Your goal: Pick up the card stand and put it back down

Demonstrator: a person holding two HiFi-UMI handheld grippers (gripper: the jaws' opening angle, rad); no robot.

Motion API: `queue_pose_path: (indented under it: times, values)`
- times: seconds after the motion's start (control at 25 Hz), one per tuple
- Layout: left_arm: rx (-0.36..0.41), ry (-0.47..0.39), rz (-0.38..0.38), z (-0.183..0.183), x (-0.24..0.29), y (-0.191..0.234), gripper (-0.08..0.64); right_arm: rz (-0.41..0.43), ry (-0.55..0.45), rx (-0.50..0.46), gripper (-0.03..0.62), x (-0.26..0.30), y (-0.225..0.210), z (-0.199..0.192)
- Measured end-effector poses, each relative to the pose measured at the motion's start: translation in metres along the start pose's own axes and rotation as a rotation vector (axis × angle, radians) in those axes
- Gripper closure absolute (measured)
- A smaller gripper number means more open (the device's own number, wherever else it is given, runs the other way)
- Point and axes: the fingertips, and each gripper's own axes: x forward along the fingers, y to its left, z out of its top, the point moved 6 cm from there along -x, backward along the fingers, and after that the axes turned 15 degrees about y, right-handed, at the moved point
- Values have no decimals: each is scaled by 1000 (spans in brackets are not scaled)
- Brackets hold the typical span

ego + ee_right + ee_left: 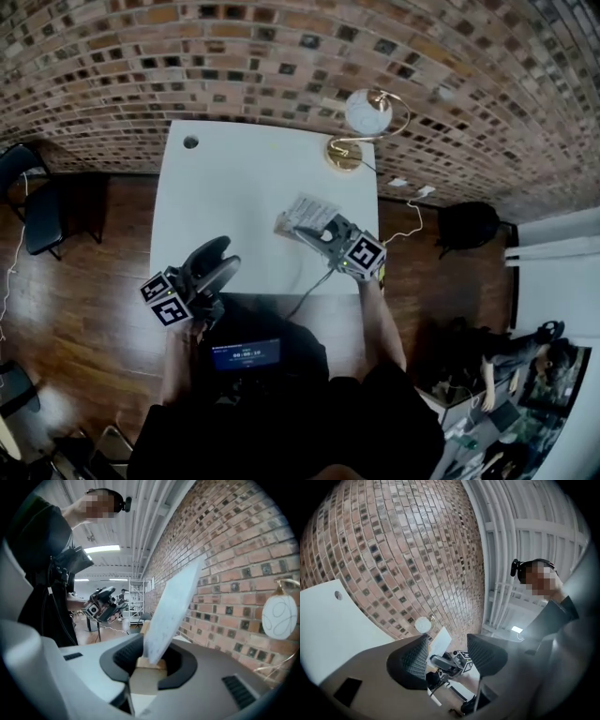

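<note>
The card stand is a small wooden block [149,666] with a white card [174,606] standing tilted in its slot. My right gripper [149,660] is shut on the block, one jaw on each side. In the head view the card [310,210] and right gripper [306,232] are over the right half of the white table [234,178]; whether the block touches the tabletop is hidden. My left gripper [221,257] is at the table's front left edge. Its jaws stand apart with nothing between them [447,651].
A gold desk lamp with a white globe [362,120] stands at the table's back right corner. A cable hole [190,142] is at the back left. A dark chair [28,202] stands left of the table, a black bag [467,227] right of it. A brick wall runs behind.
</note>
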Motion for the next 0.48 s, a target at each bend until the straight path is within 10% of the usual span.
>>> queue_pose_path:
  times: [0.48]
  values:
    - [-89,-29,223,-94,-17,-52,305,162,203,-193,492,139,18,-138]
